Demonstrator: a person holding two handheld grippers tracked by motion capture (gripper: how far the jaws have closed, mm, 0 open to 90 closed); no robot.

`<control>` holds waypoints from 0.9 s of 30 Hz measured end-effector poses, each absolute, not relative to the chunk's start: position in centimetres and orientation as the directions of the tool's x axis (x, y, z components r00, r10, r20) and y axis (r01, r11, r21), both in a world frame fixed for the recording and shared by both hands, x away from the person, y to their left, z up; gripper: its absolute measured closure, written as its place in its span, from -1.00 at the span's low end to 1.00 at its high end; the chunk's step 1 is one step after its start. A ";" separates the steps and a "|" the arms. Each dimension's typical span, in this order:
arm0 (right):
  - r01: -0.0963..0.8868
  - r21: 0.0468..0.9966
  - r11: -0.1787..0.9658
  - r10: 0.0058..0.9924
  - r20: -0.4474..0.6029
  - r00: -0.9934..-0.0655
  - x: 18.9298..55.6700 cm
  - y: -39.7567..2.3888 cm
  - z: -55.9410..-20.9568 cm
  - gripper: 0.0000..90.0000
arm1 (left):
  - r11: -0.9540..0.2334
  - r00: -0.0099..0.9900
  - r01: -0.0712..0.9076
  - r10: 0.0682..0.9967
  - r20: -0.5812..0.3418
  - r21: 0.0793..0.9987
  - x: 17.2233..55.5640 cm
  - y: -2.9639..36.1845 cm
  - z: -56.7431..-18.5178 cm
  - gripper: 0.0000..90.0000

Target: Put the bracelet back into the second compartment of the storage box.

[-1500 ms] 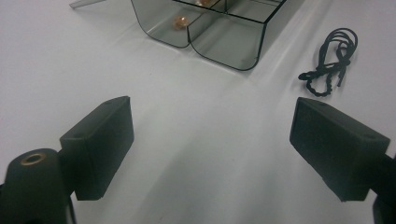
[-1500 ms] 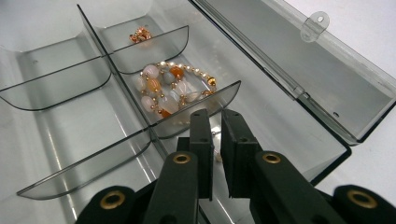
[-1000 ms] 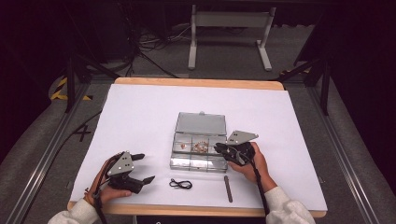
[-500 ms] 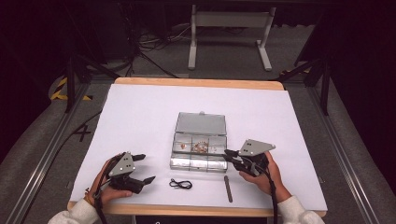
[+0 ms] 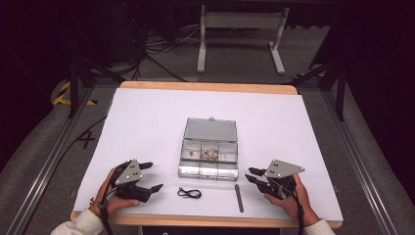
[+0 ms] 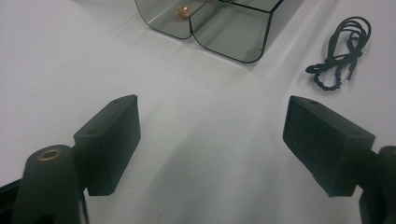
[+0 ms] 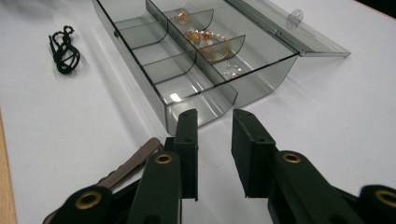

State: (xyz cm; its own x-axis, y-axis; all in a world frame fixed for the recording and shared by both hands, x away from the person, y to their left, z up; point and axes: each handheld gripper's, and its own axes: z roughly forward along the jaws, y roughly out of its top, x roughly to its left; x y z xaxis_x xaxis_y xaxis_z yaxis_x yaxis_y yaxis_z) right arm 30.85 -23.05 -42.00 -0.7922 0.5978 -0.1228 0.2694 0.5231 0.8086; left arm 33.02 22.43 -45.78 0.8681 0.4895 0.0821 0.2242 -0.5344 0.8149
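Note:
A clear compartment box (image 5: 209, 149) lies mid-table with its lid folded back. Its rear compartments hold beaded jewellery (image 7: 205, 37). My left gripper (image 5: 151, 176) rests at the box's near left, open wide; its jaws have just been closing slightly, with bare table between them (image 6: 212, 105). My right gripper (image 5: 250, 175) sits off the box's near right corner and points at it. Its jaws (image 7: 215, 116) stand a little apart and have just been opening, with nothing between them. A black cord (image 5: 189, 193) and a grey-brown stick (image 5: 239, 198) lie in front of the box.
White paper covers the table (image 5: 147, 122), with a wooden edge at front and back. The cord (image 6: 341, 56) lies ahead and right of the left jaws. The stick (image 7: 130, 163) lies under the right gripper's left jaw. Dark floor and a metal stand lie beyond.
My right gripper has drawn back from the box's front right corner, moving right and toward the near edge. The left gripper has stayed where it was.

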 end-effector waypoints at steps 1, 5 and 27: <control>0.265 0.811 0.522 0.598 -0.127 -0.792 30.7 -23.1 -42.1 0.58 | -0.534 0.867 0.226 0.491 0.081 0.815 33.0 22.4 -45.8 -0.55; 0.266 0.816 0.513 0.604 -0.123 -0.787 30.2 -23.5 -42.7 0.50 | -0.535 0.871 0.223 0.484 0.079 0.815 32.7 22.0 -45.6 -0.48; 0.344 0.792 0.504 0.660 -0.097 -0.745 29.7 -24.9 -44.9 -0.24 | -0.571 0.964 0.139 0.265 0.022 0.809 31.4 15.9 -44.9 -0.21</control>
